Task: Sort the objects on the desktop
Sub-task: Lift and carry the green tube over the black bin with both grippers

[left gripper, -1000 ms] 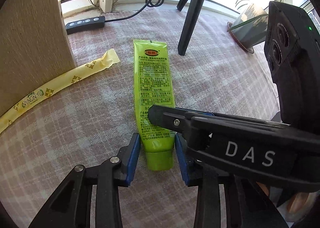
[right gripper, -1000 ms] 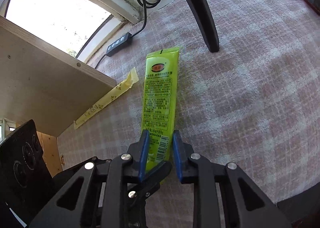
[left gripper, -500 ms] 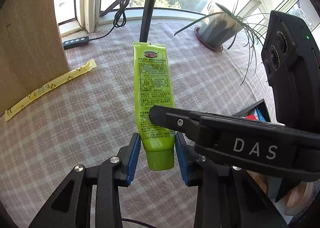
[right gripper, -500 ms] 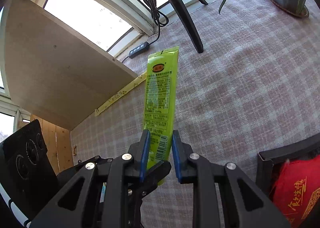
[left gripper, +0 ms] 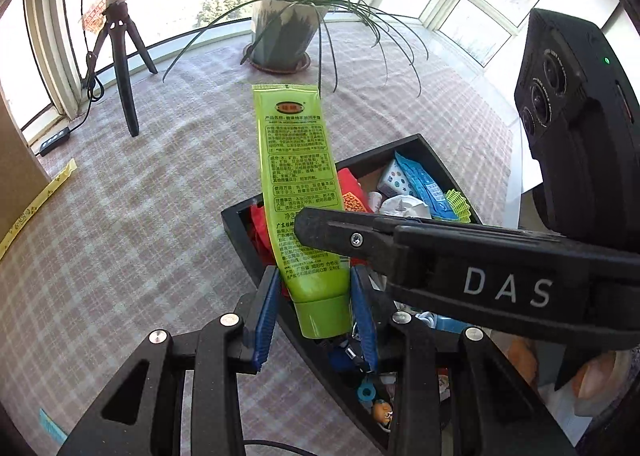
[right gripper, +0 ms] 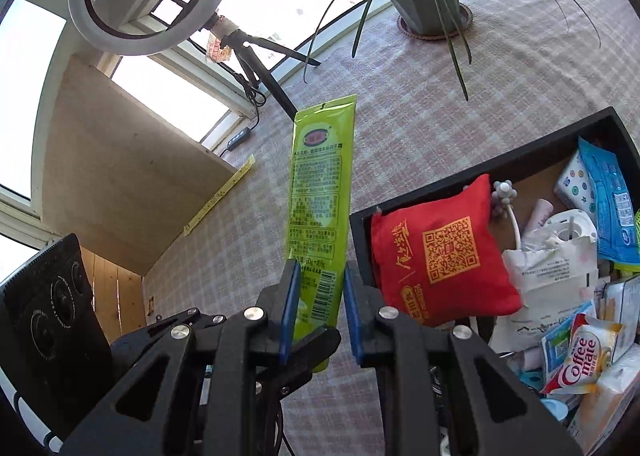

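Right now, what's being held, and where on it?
Green tube, held in the air by both hand-held grippers: left at the shoulder just above the cap, right across the flat body a little further up.

The lime-green tube (left gripper: pixel 298 192) is off the desk (left gripper: pixel 120 216), in the air over the near-left corner of the black tray (left gripper: pixel 240 232). It is a flat squeeze tube with a red-and-gold oval logo near its crimped end, blocks of dark print down its face, a barcode low on one side and a plain green cap. Its cap end points toward the cameras and its crimped end points away.
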Demonstrator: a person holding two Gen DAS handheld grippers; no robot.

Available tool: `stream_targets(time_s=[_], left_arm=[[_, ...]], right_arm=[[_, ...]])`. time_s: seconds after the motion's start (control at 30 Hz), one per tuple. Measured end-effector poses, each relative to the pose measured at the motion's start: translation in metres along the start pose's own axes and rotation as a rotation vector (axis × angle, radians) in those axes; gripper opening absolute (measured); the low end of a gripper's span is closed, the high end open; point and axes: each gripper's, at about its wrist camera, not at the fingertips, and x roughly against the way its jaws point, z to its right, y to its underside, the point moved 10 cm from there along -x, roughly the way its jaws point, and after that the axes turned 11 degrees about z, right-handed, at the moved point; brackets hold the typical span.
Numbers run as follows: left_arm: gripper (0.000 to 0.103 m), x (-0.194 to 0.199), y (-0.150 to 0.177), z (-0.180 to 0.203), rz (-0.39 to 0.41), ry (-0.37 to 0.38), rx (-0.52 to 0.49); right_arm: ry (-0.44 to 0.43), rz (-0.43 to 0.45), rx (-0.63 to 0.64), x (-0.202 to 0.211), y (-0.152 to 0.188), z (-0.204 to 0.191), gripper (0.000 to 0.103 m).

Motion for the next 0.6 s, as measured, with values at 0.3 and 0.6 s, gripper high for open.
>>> stream_targets(time_s=[0.3,0.6], left_arm=[[0.034,-0.018,0.005,0.096,-0.037,0.092,-0.103],[0.05,-0.034,0.0,0.136,-0.054,0.08,-0.113]], right_arm=[[0.093,0.075,-0.066,0.079,-0.003,0.08,0.022],[0.17,0.089,-0.104,0.118,-0.009,0.126,0.046]])
